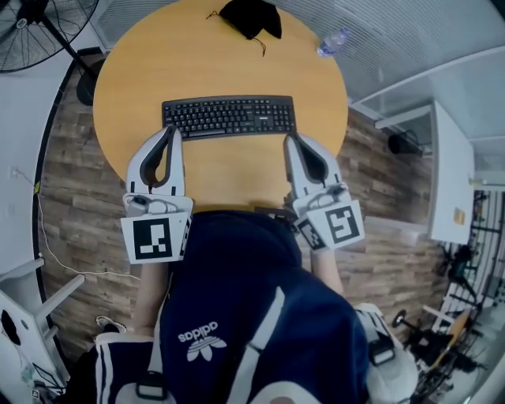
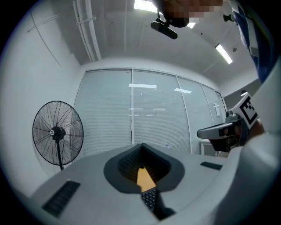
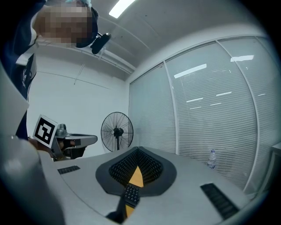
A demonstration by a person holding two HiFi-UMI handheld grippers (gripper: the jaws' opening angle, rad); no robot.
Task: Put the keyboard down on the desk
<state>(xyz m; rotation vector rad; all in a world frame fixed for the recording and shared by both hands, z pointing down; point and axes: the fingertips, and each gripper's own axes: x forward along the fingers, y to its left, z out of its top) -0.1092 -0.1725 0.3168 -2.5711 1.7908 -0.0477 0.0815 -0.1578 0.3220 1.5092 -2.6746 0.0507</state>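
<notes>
In the head view, the keyboard lies flat on the round wooden tabletop, a little above the middle of the frame and square to the person. The left tool reaches up from the lower left, and its tip sits at the keyboard's lower left corner. The right tool comes up from the lower right, with its tip just at the lower right corner. Whether either tip touches the keyboard cannot be told from here. Both tools have their jaws drawn together to a point. A black cloth lies at the tabletop's top edge, a water bottle is near its upper right rim, and a standing fan fills the upper left corner.

In the left gripper view, the jaws meet at the tip with nothing pinched between the pads. Through the opening behind the tip show a wedge of tabletop and, lower in the frame, a patch of keys — the keyboard is beneath the tool, not in it. The fan stands at the left, and the right tool juts in at the right edge.

In the right gripper view, the jaws are likewise closed tip to tip and empty. The same wedge of tabletop and a strip of keys show through the gap below the centre. The left tool is at the left edge, the fan beside it, and the bottle at the right.
</notes>
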